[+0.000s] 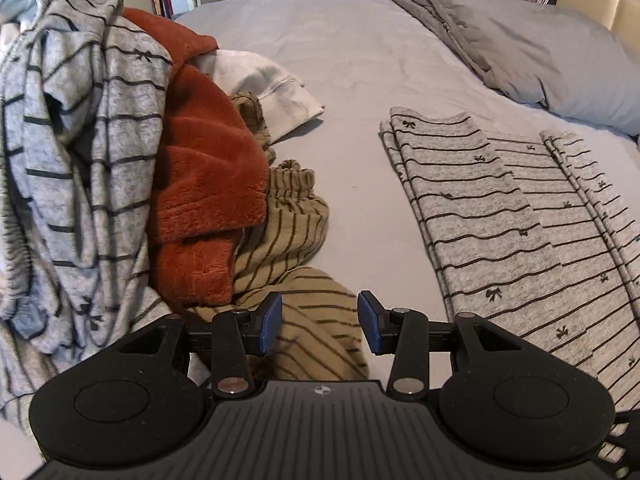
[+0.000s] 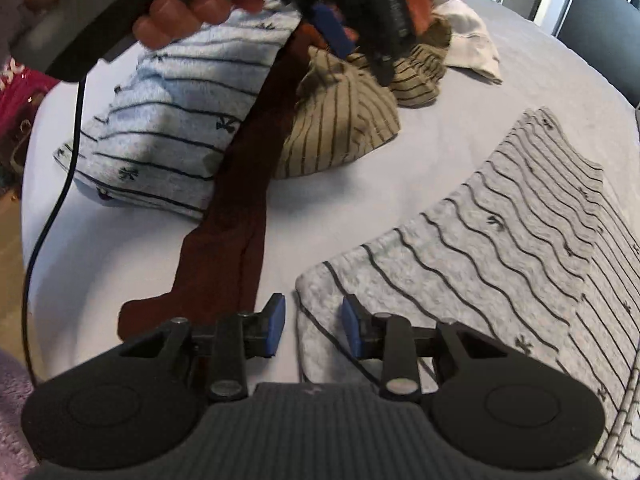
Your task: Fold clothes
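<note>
The left hand-held gripper hangs over the bed with its blue pads spread and nothing between them; below the gap lies a tan striped garment. From that garment, a rust-red fleece lies at about ten o'clock, and over the fleece's left side a crumpled grey striped garment is heaped. A white cloth sits at about twelve o'clock from the tan piece, touching the pile. At three o'clock from the gripper, apart from the heap, a grey striped garment with small bows lies flat on the bed, its sleeves folded in over its body. Grey pillows lie beyond it at about one o'clock. In the right wrist view, the right hand-held gripper has its pads parted and gripping nothing; the near corner of the flat garment lies on the sheet under the right pad, and whether the pad touches it cannot be told. A dark red legging stretches along the sheet at eleven o'clock from this gripper. At the top of that view a hand holds the other gripper above the pile.
</note>
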Demonstrator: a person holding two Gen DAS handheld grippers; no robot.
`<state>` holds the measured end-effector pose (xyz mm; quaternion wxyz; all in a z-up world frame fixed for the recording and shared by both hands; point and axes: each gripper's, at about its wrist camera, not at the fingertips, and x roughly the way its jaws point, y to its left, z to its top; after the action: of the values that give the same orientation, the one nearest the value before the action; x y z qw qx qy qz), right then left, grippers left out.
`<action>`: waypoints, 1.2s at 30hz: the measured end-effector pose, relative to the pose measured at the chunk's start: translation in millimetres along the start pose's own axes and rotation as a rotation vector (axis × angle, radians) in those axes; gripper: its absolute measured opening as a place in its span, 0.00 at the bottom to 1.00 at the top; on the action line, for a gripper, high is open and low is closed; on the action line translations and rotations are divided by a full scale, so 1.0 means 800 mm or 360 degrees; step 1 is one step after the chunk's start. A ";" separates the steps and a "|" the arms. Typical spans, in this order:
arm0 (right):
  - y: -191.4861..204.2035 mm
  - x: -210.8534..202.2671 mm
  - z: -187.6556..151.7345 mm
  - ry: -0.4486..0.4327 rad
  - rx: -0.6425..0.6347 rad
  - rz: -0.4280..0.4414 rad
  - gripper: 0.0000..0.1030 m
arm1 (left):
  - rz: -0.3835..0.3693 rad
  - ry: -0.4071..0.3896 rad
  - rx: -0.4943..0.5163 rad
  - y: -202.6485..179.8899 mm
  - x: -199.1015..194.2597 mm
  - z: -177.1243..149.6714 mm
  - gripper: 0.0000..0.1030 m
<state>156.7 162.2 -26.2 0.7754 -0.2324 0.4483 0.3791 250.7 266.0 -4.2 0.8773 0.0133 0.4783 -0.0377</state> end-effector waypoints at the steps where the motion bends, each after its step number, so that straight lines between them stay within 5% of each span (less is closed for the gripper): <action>1: 0.002 0.005 0.000 0.0013 -0.0019 -0.0015 0.34 | -0.0030 -0.0005 -0.0017 0.001 0.003 0.002 0.38; 8: -0.002 0.007 0.005 0.0022 -0.0089 -0.0091 0.11 | -0.0202 -0.0051 -0.0146 0.001 0.020 0.026 0.38; 18: -0.072 -0.075 -0.016 -0.0184 0.0305 0.0056 0.11 | -0.0437 -0.0094 -0.0491 0.003 0.097 0.111 0.48; 28: -0.122 -0.093 -0.047 -0.0297 0.0540 0.0248 0.11 | -0.0418 0.0008 -0.0614 -0.017 0.211 0.159 0.50; 29: -0.126 -0.094 -0.049 -0.0308 0.0557 0.0265 0.11 | -0.0424 0.0006 -0.0622 -0.018 0.218 0.159 0.47; 33: -0.142 -0.107 -0.060 -0.0360 0.0623 0.0299 0.11 | -0.0414 -0.0015 -0.0600 -0.025 0.233 0.151 0.12; 36: -0.153 -0.118 -0.071 -0.0417 0.0687 0.0308 0.11 | -0.0427 -0.0054 -0.0578 -0.030 0.223 0.157 0.06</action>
<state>195.2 12.2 30.9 0.8185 0.0333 0.4348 0.3740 450.2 224.8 -85.8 0.8603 -0.2093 0.4599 -0.0673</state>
